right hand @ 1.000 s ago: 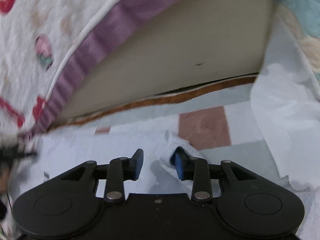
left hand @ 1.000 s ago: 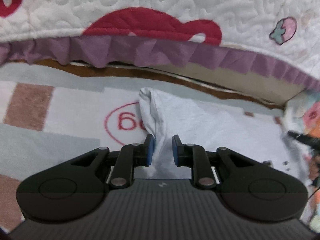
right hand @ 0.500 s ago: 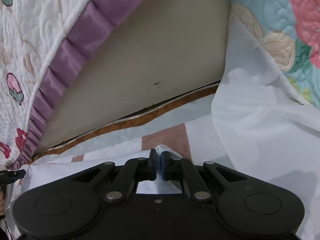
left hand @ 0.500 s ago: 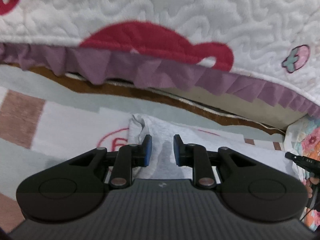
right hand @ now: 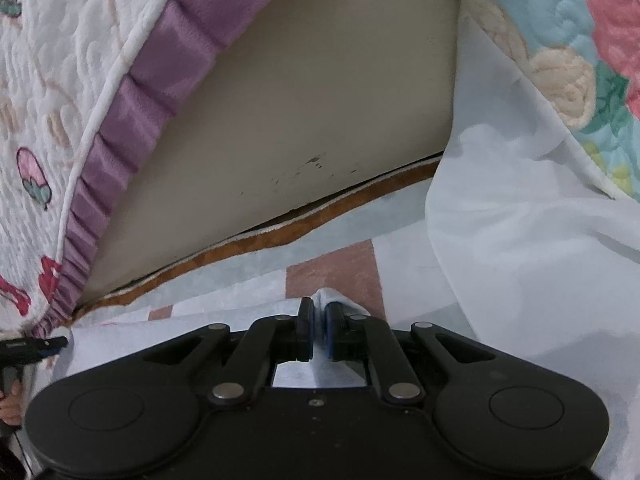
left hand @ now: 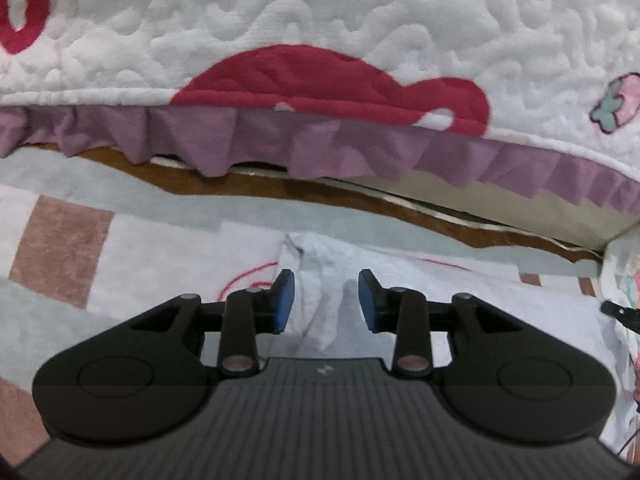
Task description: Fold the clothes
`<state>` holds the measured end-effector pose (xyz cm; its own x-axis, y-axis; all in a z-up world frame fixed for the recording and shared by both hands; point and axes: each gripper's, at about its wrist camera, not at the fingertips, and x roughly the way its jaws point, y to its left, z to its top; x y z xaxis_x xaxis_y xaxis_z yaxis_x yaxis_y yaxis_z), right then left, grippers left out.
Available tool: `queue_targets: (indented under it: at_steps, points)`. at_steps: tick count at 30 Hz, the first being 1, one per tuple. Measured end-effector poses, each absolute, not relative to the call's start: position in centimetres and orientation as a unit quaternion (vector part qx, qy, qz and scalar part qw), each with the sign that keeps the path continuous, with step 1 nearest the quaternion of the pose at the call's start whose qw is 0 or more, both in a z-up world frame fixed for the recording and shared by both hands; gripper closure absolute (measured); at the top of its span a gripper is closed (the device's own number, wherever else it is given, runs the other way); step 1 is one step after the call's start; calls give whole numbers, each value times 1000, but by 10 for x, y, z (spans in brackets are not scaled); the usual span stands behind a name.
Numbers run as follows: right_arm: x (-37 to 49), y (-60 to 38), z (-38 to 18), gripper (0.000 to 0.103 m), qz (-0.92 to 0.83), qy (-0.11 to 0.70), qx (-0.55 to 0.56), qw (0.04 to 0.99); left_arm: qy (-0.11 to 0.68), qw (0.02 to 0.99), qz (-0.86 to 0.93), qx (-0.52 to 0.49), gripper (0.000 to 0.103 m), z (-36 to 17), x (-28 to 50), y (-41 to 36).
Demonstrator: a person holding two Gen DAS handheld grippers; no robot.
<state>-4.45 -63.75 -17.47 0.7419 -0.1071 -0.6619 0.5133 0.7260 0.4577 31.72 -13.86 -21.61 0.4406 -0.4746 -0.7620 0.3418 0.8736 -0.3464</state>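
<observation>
L claw [left hand: 326, 300] opening over white garment [left hand: 320, 312], R claw [right hand: 318, 330] opening, cloth between

No legible text anywhere.

Soft, even indoor light is seen throughout; no glare is caught. Faint shadows are cast beneath the white garment [left hand: 320, 320]. Edges are bowed by fisheye distortion, with slight blur overall.
</observation>
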Motion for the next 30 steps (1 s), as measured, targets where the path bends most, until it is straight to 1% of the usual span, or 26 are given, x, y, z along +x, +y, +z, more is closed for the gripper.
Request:
queue_targets:
  at_steps: [2, 4, 5, 8, 9, 11, 12, 13, 14, 15, 16, 17, 18, 20, 22, 23, 24, 25, 26, 27, 30]
  points:
    - [-42, -636, -175, 88, -175, 321, 317, 875, 472, 846, -239, -70, 73, -222, 322, -142]
    - [-41, -635, -175, 84, -172, 326, 316, 874, 475, 845, -239, -63, 93, -224, 324, -144]
    - [-41, -635, -175, 80, -169, 327, 318, 874, 476, 844, -240, -58, 99, -225, 324, -146]
    - [-42, -630, -173, 81, -122, 323, 326, 880, 465, 849, -246, -56, 99, -220, 323, -148]
    - [-43, -627, -171, 84, -115, 324, 318, 883, 461, 851, -246, -56, 99, -219, 323, -149]
    - [-42, -622, -171, 86, -121, 332, 302, 885, 457, 853, -245, -59, 97, -219, 325, -150]
    - [-42, -621, -171, 86, -125, 335, 300, 884, 458, 852, -245, -64, 95, -221, 327, -150]
    - [-42, -623, -173, 86, -130, 337, 301, 883, 460, 851, -244, -71, 95, -224, 330, -150]
    - [-42, -625, -173, 86, -137, 335, 305, 881, 464, 849, -241, -80, 92, -228, 332, -149]
    - [-42, -627, -174, 82, -146, 333, 309, 879, 467, 847, -238, -91, 90, -232, 335, -148]
    - [-42, -630, -175, 82, -150, 329, 318, 876, 469, 845, -239, -99, 90, -234, 336, -147]
    - [-43, -634, -177, 81, -152, 326, 335, 871, 468, 843, -243, -104, 86, -235, 337, -145]
    - [-43, -637, -180, 75, -154, 323, 352, 865, 468, 841, -247, -110, 85, -236, 339, -144]
    - [-43, -642, -185, 70, -153, 316, 380, 855, 468, 838, -254, -121, 85, -237, 341, -141]
    - [-43, -647, -189, 68, -152, 302, 409, 848, 463, 840, -260, -110, 89, -234, 341, -140]
    - [-43, -651, -191, 67, -153, 293, 426, 842, 456, 846, -260, -94, 101, -231, 338, -139]
    - [-42, -653, -192, 68, -158, 288, 438, 837, 450, 851, -259, -78, 101, -227, 335, -138]
    - [-41, -655, -192, 77, -163, 284, 447, 833, 440, 857, -258, -72, 101, -224, 332, -137]
    - [-40, -652, -188, 96, -171, 282, 431, 840, 429, 862, -258, -77, 101, -219, 328, -135]
    - [-42, -647, -179, 97, -167, 266, 410, 856, 418, 867, -259, -84, 101, -214, 324, -133]
    - [-53, -641, -160, 97, -156, 231, 395, 876, 387, 879, -265, -86, 101, -198, 315, -128]
